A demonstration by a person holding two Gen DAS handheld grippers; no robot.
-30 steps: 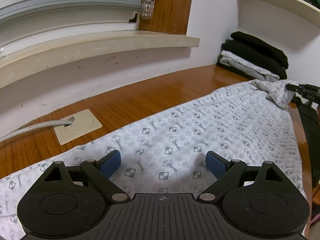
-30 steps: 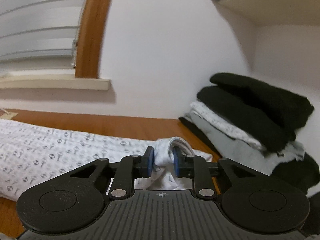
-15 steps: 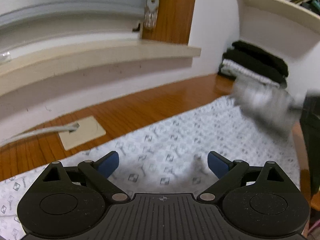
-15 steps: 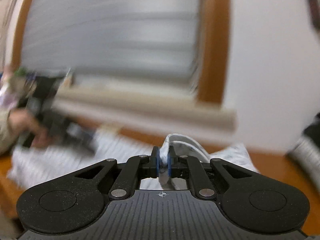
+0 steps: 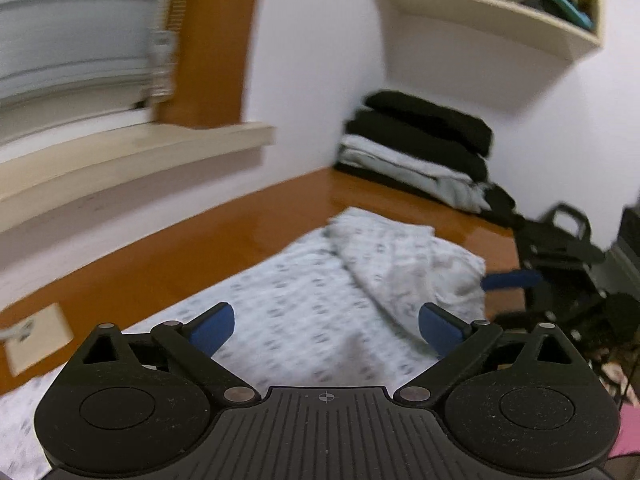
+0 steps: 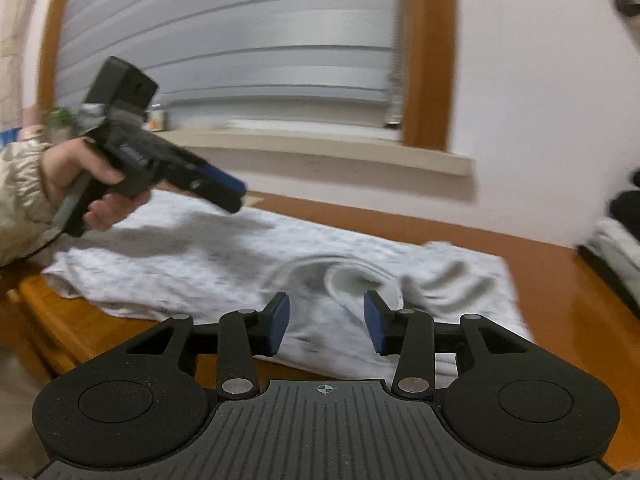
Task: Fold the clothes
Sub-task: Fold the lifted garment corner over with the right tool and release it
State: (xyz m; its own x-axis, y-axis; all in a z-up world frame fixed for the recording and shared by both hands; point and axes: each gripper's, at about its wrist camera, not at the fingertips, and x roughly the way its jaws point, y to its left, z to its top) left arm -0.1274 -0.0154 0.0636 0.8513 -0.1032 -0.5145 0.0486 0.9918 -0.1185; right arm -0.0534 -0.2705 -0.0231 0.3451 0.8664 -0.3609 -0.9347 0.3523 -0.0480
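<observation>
A white garment with a small dark print (image 5: 320, 304) lies spread on the wooden table (image 5: 224, 240), its right end folded over onto itself (image 6: 360, 276). My left gripper (image 5: 326, 324) hovers open above the cloth with nothing between its blue pads. My right gripper (image 6: 325, 320) is open too, just in front of the folded-over end, holding nothing. In the right wrist view, the left gripper (image 6: 224, 192) is seen held by a hand (image 6: 80, 176) above the garment's left part. The right gripper (image 5: 516, 280) shows at the garment's right edge in the left wrist view.
A stack of folded black and grey clothes (image 5: 420, 148) sits in the far right corner by the wall. A window sill (image 5: 132, 152) with blinds runs behind the table. A beige cable plate (image 5: 36, 340) is set in the tabletop at left. A shelf (image 5: 488, 12) hangs above.
My right gripper carried the garment's right end leftward over the cloth, then opened and let it go. The left gripper lifted and turned right, staying open.
</observation>
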